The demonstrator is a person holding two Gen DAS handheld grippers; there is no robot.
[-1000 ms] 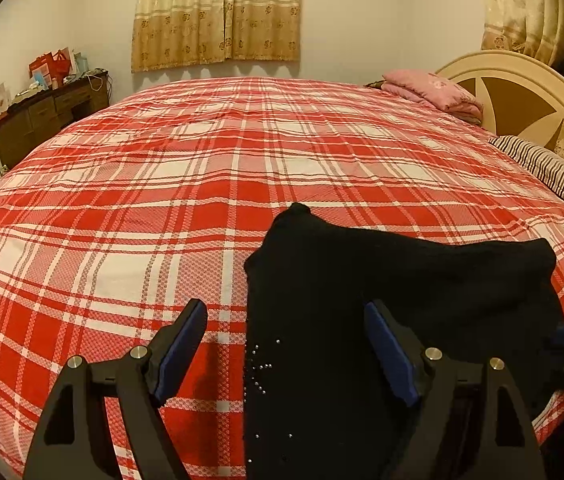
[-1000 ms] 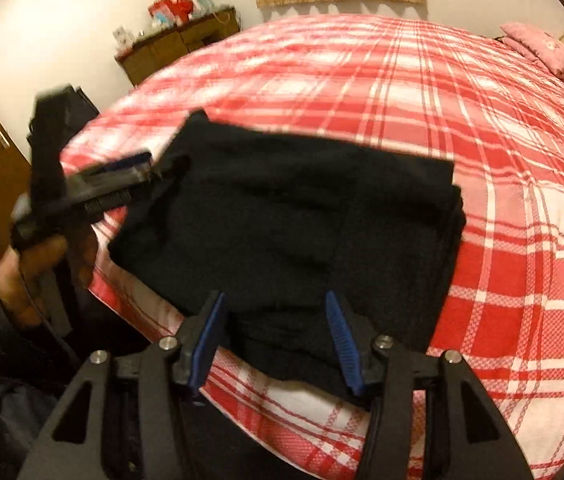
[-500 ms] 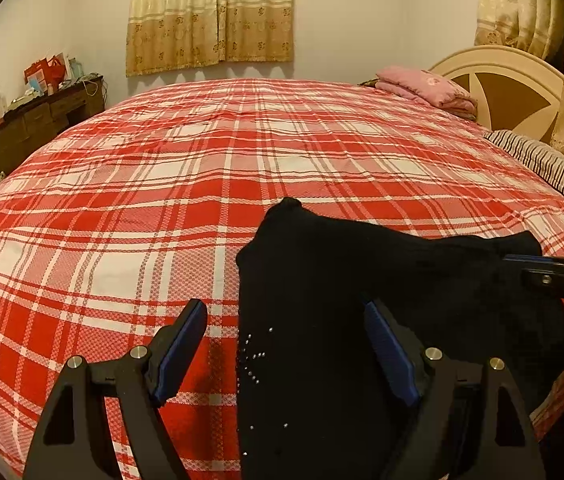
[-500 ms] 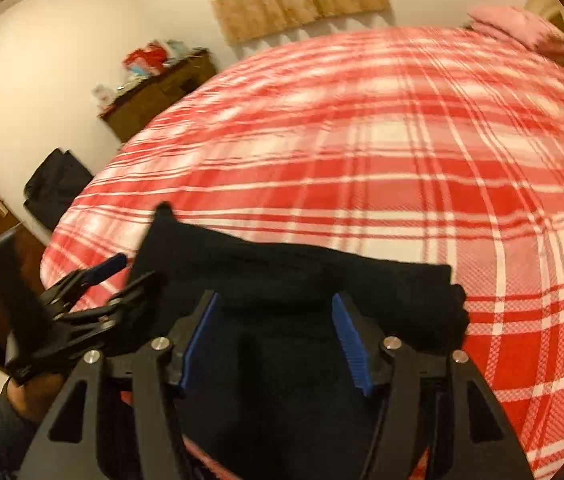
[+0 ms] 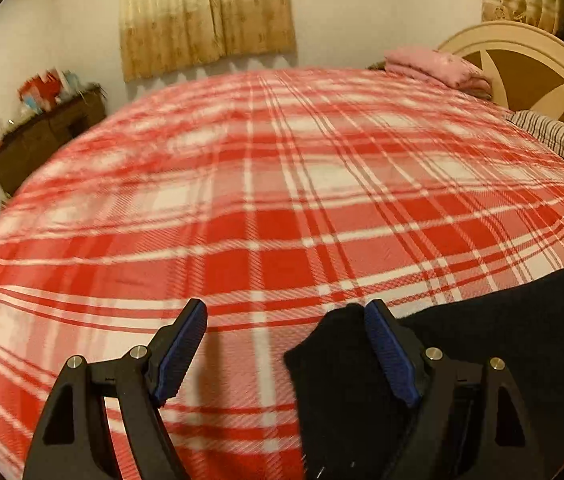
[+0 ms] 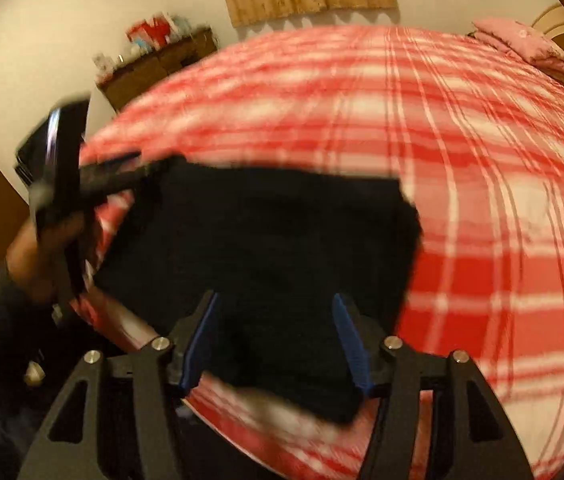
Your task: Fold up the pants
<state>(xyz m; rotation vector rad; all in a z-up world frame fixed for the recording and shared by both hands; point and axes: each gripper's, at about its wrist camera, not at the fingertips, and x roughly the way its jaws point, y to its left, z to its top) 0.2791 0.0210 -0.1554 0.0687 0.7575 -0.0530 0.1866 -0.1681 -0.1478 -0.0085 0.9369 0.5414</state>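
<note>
The black pants (image 6: pixel 274 248) lie folded into a compact rectangle near the front edge of the red plaid bed (image 6: pixel 481 160). In the left wrist view the pants (image 5: pixel 481 340) fill the lower right. My left gripper (image 5: pixel 285 348) is open, and its right finger rests at the pants' left corner. It also shows in the right wrist view (image 6: pixel 94 180) at the pants' far left corner. My right gripper (image 6: pixel 276 340) is open, with the near edge of the pants between its blue pads. Nothing is clamped.
A folded pink blanket (image 5: pixel 437 68) lies by the cream headboard (image 5: pixel 521 64). A striped pillow (image 5: pixel 557 140) sits at the right. A dark wooden dresser (image 5: pixel 42 136) stands by the left wall. A curtain (image 5: pixel 206 12) hangs behind the bed.
My left gripper has shifted left off the pants, so they now sit at its right finger. The right wrist view has pulled back and tilted, showing the whole folded rectangle again. Both views are blurred.
</note>
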